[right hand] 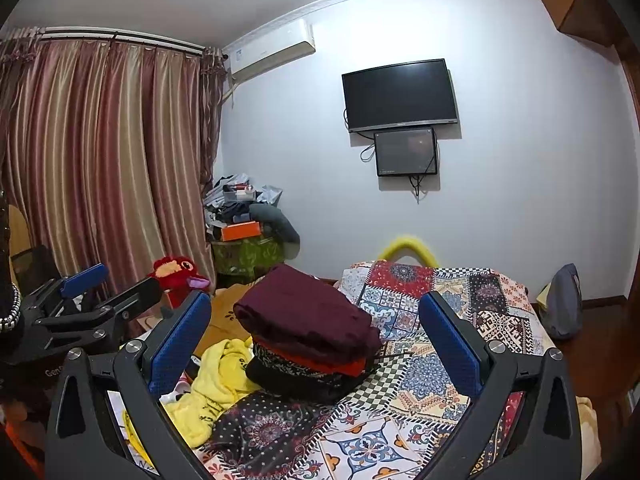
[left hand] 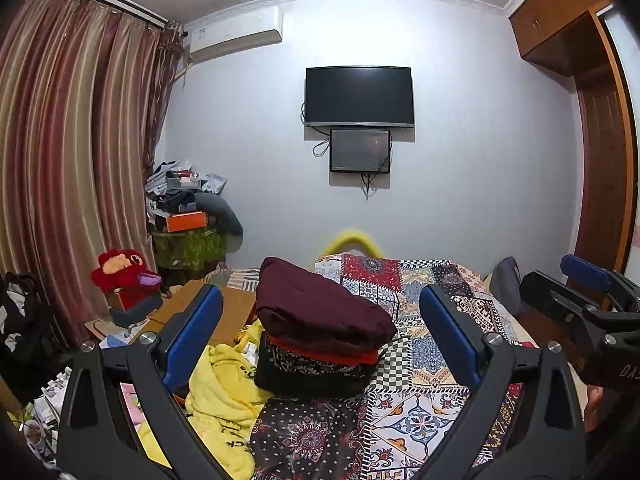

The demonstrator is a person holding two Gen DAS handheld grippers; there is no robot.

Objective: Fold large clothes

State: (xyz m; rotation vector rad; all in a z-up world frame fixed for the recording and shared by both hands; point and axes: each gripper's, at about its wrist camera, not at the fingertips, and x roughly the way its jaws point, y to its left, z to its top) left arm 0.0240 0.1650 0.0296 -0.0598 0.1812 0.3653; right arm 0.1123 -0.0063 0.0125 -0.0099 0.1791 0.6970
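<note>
A stack of folded clothes [left hand: 320,332] sits on the patchwork bedspread [left hand: 424,412], with a maroon garment [right hand: 308,316] on top, a red one under it and black patterned ones below. A crumpled yellow garment [left hand: 224,396] lies left of the stack, and a dark dotted patterned cloth [right hand: 264,428] is spread in front of it. My left gripper [left hand: 320,332] is open, its blue pads wide apart with nothing between them. My right gripper [right hand: 316,340] is open too and holds nothing. Both hover above the bed, short of the stack. The right gripper [left hand: 576,300] shows at the left wrist view's right edge.
A red plush toy [left hand: 120,272] and boxes crowd the floor left of the bed. A cluttered stand [left hand: 188,216] fills the corner by the striped curtain [left hand: 68,152]. A television [left hand: 358,96] hangs on the far wall. A wooden wardrobe [left hand: 600,152] stands right. A grey bag [right hand: 564,304] leans beside the bed.
</note>
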